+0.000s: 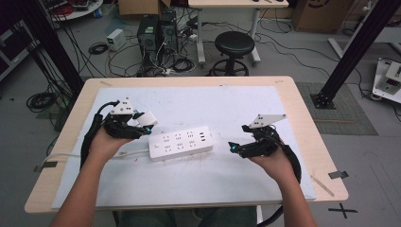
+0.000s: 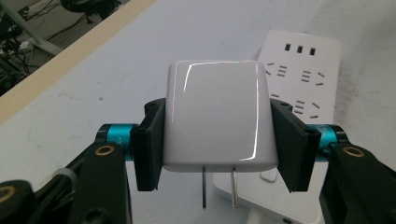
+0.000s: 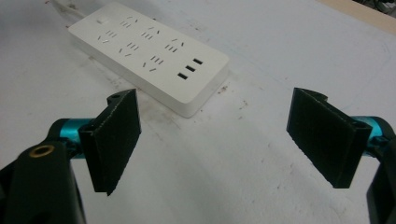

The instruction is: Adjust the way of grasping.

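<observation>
The desk (image 1: 293, 113) is big and flat, with a white mat on top. On the mat, near the middle, lies a long white power strip (image 1: 180, 142). It has rows of small holes for plugs and three little slots at one end. Its cord runs off to the left side.

The left hand-held gripper (image 1: 145, 124) is up in the air, just beside the left end of the power strip. Its jaws are squeezed tight on a white charger (image 2: 217, 116), one jaw on each flat side. Two thin metal prongs (image 2: 219, 185) stick out of the charger. In the left gripper view the prongs point down, and the strip lies under and behind them.

The right hand-held gripper (image 1: 237, 145) waits near the right end of the strip. Its jaws are wide apart and hold nothing.

The job now looks like putting the charger into the strip. To do it well, I think the left hand should line up the two prongs right over a pair of holes. The prongs should stand straight, not leaning, or they may miss or bend. Then push down slowly and evenly. The strip is light and may slide, so the right hand-held gripper could press on its far end to keep it steady. The charger is smooth and shiny, so the hold must be firm.
</observation>
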A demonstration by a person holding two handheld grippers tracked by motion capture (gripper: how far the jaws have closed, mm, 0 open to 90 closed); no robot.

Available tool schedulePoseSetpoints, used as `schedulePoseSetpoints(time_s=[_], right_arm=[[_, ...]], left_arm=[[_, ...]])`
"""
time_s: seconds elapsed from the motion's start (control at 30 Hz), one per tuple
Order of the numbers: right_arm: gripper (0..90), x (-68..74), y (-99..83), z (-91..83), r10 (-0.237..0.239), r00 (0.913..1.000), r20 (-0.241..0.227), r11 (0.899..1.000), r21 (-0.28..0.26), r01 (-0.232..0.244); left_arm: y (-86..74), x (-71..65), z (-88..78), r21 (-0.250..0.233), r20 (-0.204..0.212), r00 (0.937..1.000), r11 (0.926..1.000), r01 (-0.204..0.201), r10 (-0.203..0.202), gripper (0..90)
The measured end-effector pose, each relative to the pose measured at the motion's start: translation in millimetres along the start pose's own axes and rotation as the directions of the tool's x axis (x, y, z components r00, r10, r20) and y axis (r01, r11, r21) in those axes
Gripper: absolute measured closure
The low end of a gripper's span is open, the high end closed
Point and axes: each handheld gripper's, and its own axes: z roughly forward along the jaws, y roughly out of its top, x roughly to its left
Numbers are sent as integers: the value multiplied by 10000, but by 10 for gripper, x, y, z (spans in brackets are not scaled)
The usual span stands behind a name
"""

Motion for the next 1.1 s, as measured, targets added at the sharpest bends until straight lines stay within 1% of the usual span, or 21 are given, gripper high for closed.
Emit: schedulePoseSetpoints(time_s=[0.03, 0.07, 0.2, 0.23, 0.3, 0.33, 0.37, 0.4, 0.47, 0.53, 0.57, 0.67, 0.7, 0.73, 0.77, 0.87, 0.93, 0.97, 1.0, 1.07, 1.1], right_arm=[[182, 5, 7, 4, -65, 10000, -63, 10000, 7, 65], [182, 57, 36, 17, -65, 9999, -125, 10000, 57, 65], [181, 74, 43, 22, -82, 9998, -158, 9999, 86, 83], [181, 135, 59, 46, -129, 9994, -331, 9998, 127, 133], [181, 153, 61, 56, -91, 9993, -373, 9998, 152, 96], [181, 153, 61, 56, -91, 9993, -373, 9998, 152, 96], [181, 153, 61, 56, -91, 9993, -373, 9998, 152, 96], [181, 187, 59, 97, -28, 9984, -561, 9997, 235, 41], [181, 242, 59, 158, 74, 9971, -761, 9993, 373, -46], [181, 262, 60, 179, 107, 9958, -905, 9992, 383, -72], [181, 329, 69, 222, 176, 9932, -1154, 9991, 409, -129], [182, 378, 73, 255, 275, 9911, -1304, 9988, 446, -219], [182, 439, 78, 288, 281, 9898, -1398, 9985, 507, -212], [181, 473, 80, 305, 302, 9878, -1527, 9985, 505, -228], [181, 473, 80, 305, 302, 9878, -1527, 9985, 505, -228], [181, 569, 94, 355, 292, 9822, -1857, 9988, 440, -214], [181, 594, 99, 374, 321, 9781, -2055, 9989, 413, -241], [181, 663, 114, 431, 246, 9738, -2261, 9991, 381, -164], [181, 663, 114, 431, 246, 9738, -2261, 9991, 381, -164], [181, 734, 127, 495, 173, 9677, -2515, 9990, 447, -63], [181, 734, 127, 495, 173, 9677, -2515, 9990, 447, -63]], left_arm=[[0, 0, 0, 0, 0, 10000, 10000, 0, 0, 425], [-20, -89, -33, -233, 293, 9990, 9992, -326, 333, 425], [-20, -89, -33, -233, 293, 9990, 9992, -326, 333, 425], [-38, -250, -1, -482, 810, 9938, 9962, -728, 766, 425], [-38, -250, -1, -482, 810, 9938, 9962, -728, 766, 426], [-38, -329, 22, -578, 1022, 9893, 9935, -983, 1039, 426], [-38, -329, 22, -578, 1022, 9893, 9935, -983, 1039, 426], [-37, -400, 41, -752, 1244, 9838, 9899, -1201, 1288, 426], [-38, -473, 57, -952, 1444, 9797, 9875, -1258, 1388, 425], [-38, -473, 57, -952, 1444, 9797, 9875, -1258, 1388, 425], [-58, -644, 93, -1377, 1741, 9673, 9772, -1613, 1842, 425], [-67, -689, 103, -1495, 1788, 9649, 9746, -1668, 1926, 425], [-104, -813, 134, -1805, 1848, 9566, 9646, -1924, 2254, 425], [-117, -850, 147, -1901, 1824, 9547, 9611, -2004, 2352, 425], [-117, -850, 147, -1901, 1824, 9547, 9611, -2004, 2352, 425], [-151, -955, 190, -2125, 1920, 9461, 9522, -2194, 2608, 426], [-156, -992, 205, -2124, 1901, 9443, 9503, -2277, 2688, 425], [-166, -1099, 253, -2157, 1944, 9323, 9405, -2627, 3050, 426], [-166, -1099, 253, -2157, 1944, 9323, 9405, -2627, 3050, 426], [-171, -1209, 299, -2301, 1904, 9178, 9247, -3032, 3484, 425], [-171, -1209, 299, -2301, 1904, 9178, 9247, -3032, 3484, 426]])
